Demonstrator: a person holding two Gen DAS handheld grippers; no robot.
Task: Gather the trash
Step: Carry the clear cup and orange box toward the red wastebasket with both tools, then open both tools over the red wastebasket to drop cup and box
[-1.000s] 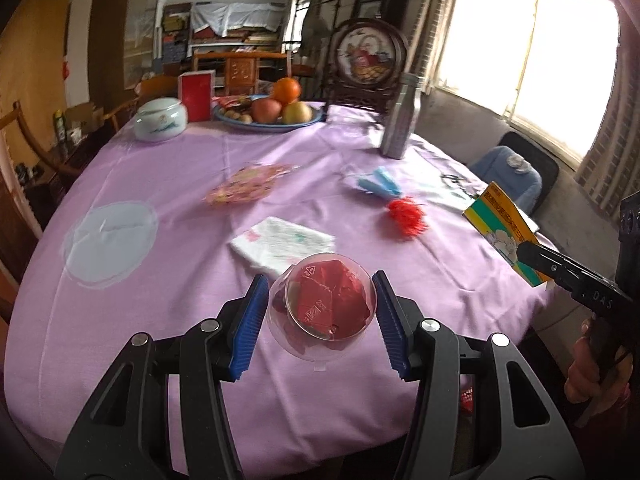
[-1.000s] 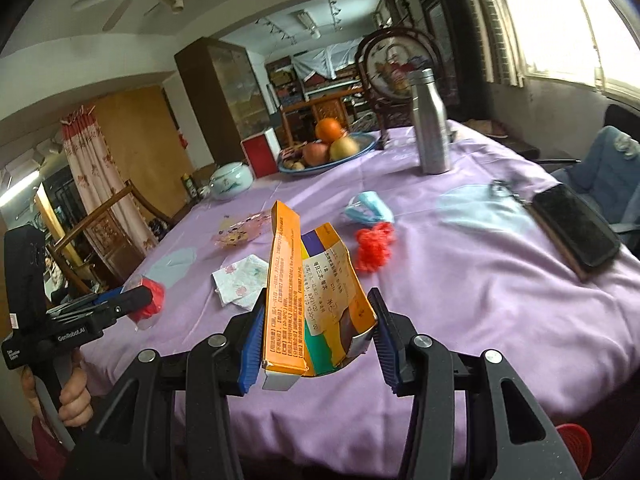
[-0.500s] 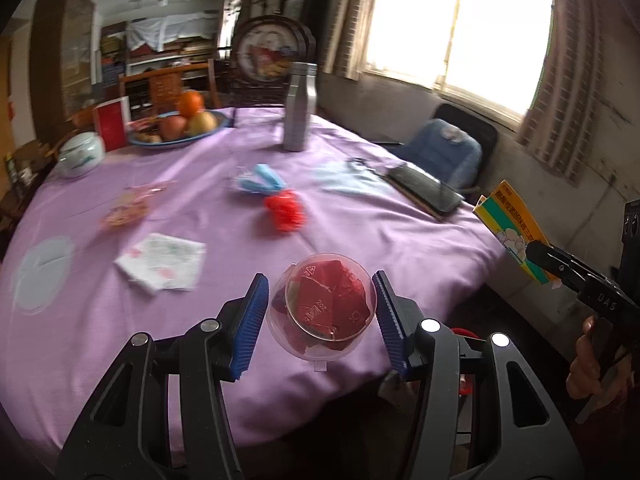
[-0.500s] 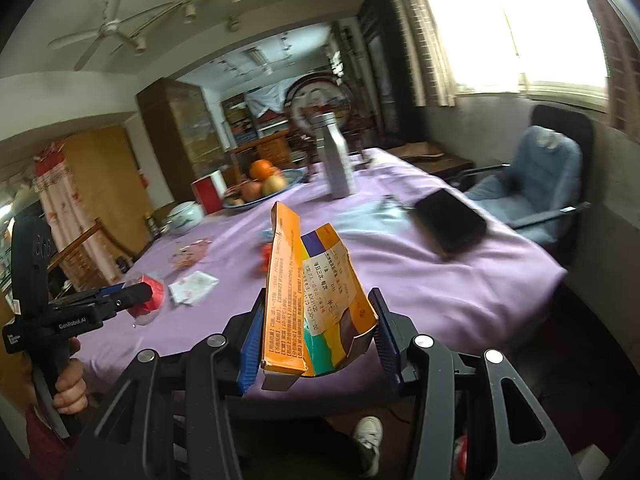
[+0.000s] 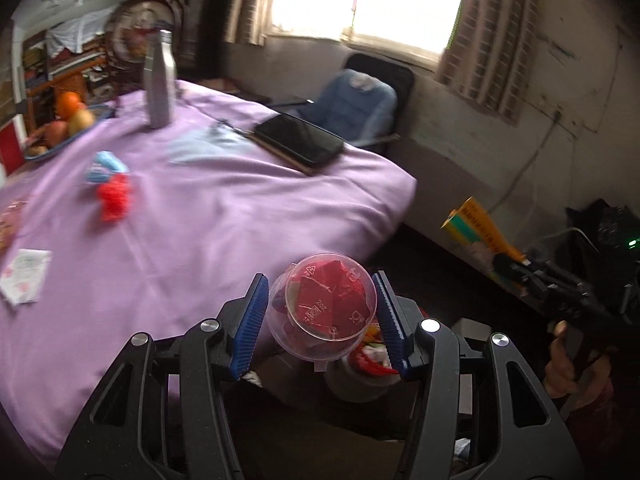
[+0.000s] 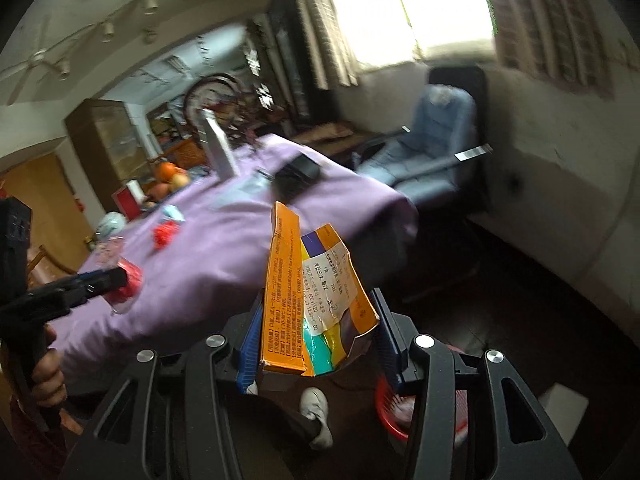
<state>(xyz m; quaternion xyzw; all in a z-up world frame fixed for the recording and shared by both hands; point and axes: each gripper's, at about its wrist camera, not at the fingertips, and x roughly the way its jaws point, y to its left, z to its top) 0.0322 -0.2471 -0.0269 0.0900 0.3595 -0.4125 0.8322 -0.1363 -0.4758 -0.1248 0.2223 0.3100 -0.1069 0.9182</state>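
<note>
My left gripper (image 5: 322,316) is shut on a clear plastic cup with red wrappers inside (image 5: 326,308), held past the table's near edge. My right gripper (image 6: 316,332) is shut on a crushed orange carton (image 6: 308,300), also held off the table above the floor. A red basket (image 6: 394,412) with trash in it sits on the floor, partly hidden behind the right gripper; it also shows below the cup in the left wrist view (image 5: 370,356). On the purple tablecloth (image 5: 200,208) lie a red scrap (image 5: 114,196), a blue wrapper (image 5: 104,166) and a white napkin (image 5: 24,276).
A steel bottle (image 5: 160,80), a fruit plate (image 5: 60,128) and a black tablet (image 5: 300,144) stand on the table. A blue-cushioned chair (image 6: 432,148) stands by the window wall. A white shoe (image 6: 316,412) is on the dark floor.
Both grippers have swung right and down, away from the table toward the floor beside it, each still holding its item. The red basket has come into view.
</note>
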